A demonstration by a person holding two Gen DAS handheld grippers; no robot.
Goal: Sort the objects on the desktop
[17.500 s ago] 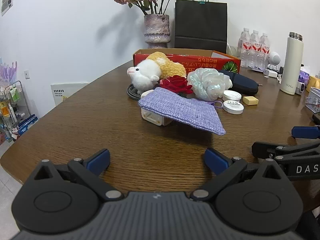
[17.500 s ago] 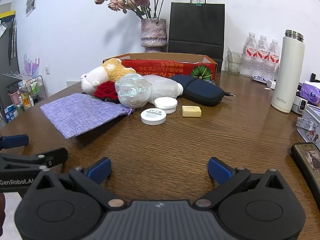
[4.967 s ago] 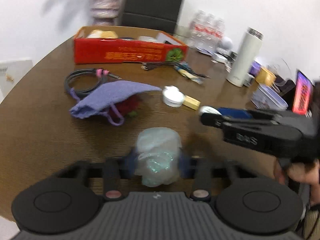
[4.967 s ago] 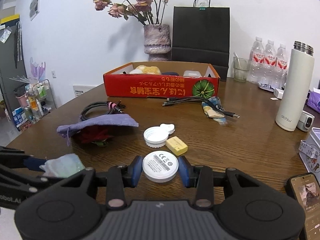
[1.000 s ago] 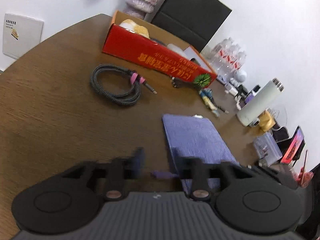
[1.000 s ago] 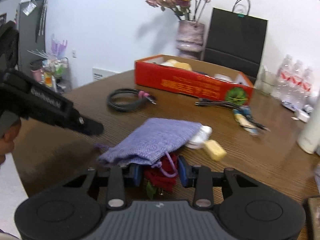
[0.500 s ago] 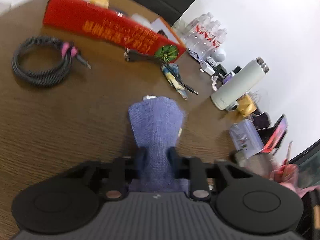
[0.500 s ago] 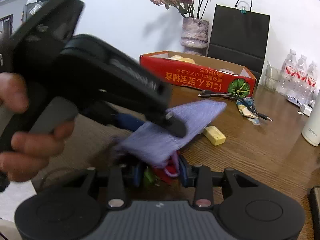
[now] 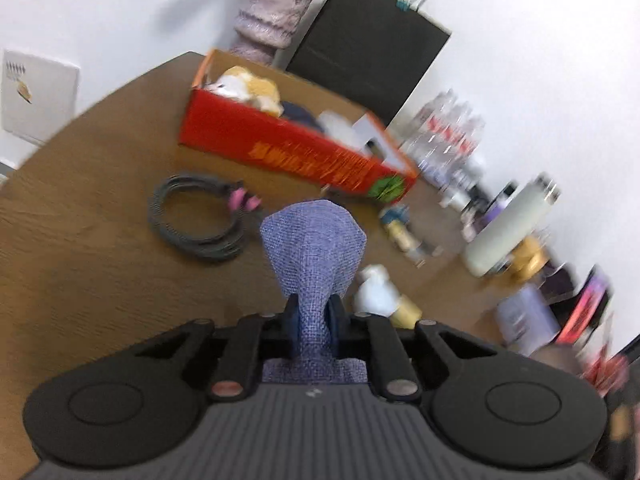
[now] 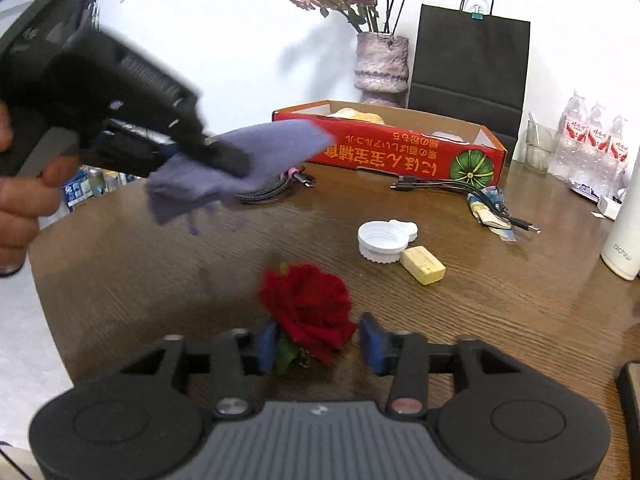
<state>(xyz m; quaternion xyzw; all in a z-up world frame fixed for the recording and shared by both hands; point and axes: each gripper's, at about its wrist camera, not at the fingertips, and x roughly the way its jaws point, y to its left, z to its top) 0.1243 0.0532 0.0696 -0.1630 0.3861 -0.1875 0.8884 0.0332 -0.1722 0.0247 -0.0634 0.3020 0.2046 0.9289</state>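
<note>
Purple pouch (image 9: 314,248): being pinched near its mouth by the left gripper (image 9: 313,322), whose jaws have just been closing on the cloth; it is hanging clear above the wooden table (image 9: 80,248); in the right wrist view the pouch (image 10: 256,156) is drooping from the left gripper (image 10: 208,148), held up by a hand (image 10: 20,196) at the left edge

Red rose (image 10: 308,312): lying on the table between the fingers of the right gripper (image 10: 318,344); its jaws have just been opening and are standing wide, the pads not pressing the flower

Only the right wrist view is showing: the rose; the one white cap (image 10: 382,242) touching one yellow block (image 10: 423,266); the dried flowers in the vase (image 10: 382,68)

Only the left wrist view is showing: the whole coiled black cable (image 9: 196,216) with pink ends; the plush toy (image 9: 248,88) inside the red box (image 9: 296,152)

Both views are showing: one red box (image 10: 400,144); one black paper bag (image 10: 468,64); one white flask (image 9: 508,228)

Counts: three water bottles (image 10: 596,140) in the right wrist view; blurred in the left
</note>
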